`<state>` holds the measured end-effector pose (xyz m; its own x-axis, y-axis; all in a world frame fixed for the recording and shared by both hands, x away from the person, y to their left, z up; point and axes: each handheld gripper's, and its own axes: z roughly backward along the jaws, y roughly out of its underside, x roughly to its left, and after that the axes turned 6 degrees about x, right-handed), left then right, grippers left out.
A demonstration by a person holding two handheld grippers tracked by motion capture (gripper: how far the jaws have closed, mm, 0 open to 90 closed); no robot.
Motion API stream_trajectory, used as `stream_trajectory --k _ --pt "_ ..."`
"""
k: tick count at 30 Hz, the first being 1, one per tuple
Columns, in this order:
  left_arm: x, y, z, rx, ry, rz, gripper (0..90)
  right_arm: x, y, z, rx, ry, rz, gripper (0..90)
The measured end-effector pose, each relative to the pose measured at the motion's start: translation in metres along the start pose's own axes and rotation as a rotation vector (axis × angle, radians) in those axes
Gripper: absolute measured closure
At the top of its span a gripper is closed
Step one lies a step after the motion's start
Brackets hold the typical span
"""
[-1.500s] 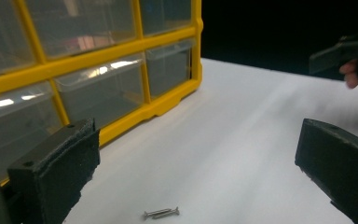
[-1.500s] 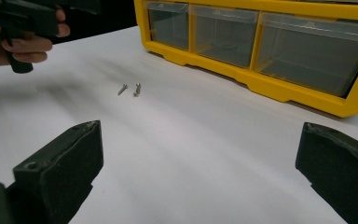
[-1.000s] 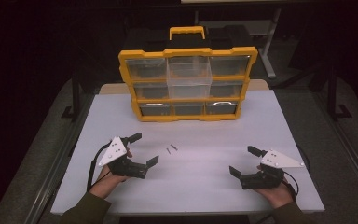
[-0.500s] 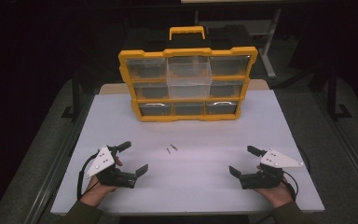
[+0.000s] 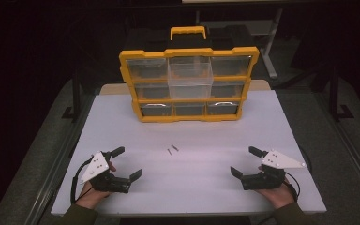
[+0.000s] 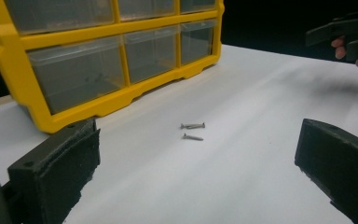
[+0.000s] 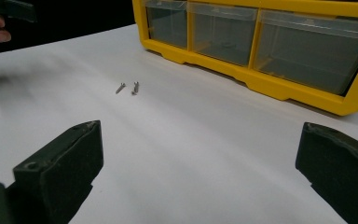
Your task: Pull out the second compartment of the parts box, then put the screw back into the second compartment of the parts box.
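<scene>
Left tool (image 5: 125, 162) and right tool (image 5: 247, 162): jaws wide apart, holding nothing. Two screws (image 5: 172, 149) on table (image 5: 206, 183), before yellow organizer (image 5: 189, 84).

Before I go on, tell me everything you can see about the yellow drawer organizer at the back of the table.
The yellow drawer organizer stands upright at the far middle of the white table, its base on the tabletop. Its frame looks like yellow plastic, with a yellow carry handle on top. It holds three rows of three clear plastic drawers. The top-middle drawer sticks out toward the person; the others sit flush. Contents are too dim to tell. Nothing else touches it; two small screws lie apart in front.
</scene>
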<state>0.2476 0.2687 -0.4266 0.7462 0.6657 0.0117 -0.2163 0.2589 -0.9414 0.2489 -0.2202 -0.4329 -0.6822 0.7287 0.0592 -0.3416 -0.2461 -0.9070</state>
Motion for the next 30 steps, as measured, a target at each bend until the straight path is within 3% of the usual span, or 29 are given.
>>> stream_trajectory --k 9,13,18,24,30 --pt "0.001 0.005 0.003 0.006 -0.023 0.028 0.0 -0.001 -0.001 -0.002 0.003 -0.003 -0.001 0.2" --pt "0.0 0.005 0.002 0.033 -0.006 0.028 0.2 -0.001 -0.004 -0.003 0.007 -0.009 -0.008 0.2" --pt "-0.003 0.004 -0.001 0.032 0.011 0.021 0.1 0.0 -0.008 -0.008 0.023 -0.026 -0.004 0.2" --pt "-0.003 0.003 -0.004 0.038 -0.006 0.048 0.1 0.002 -0.014 -0.015 0.069 -0.039 -0.003 0.2" --pt "-0.002 0.001 -0.004 0.015 -0.013 0.061 0.4 0.005 -0.026 -0.023 0.109 -0.054 0.022 0.1"
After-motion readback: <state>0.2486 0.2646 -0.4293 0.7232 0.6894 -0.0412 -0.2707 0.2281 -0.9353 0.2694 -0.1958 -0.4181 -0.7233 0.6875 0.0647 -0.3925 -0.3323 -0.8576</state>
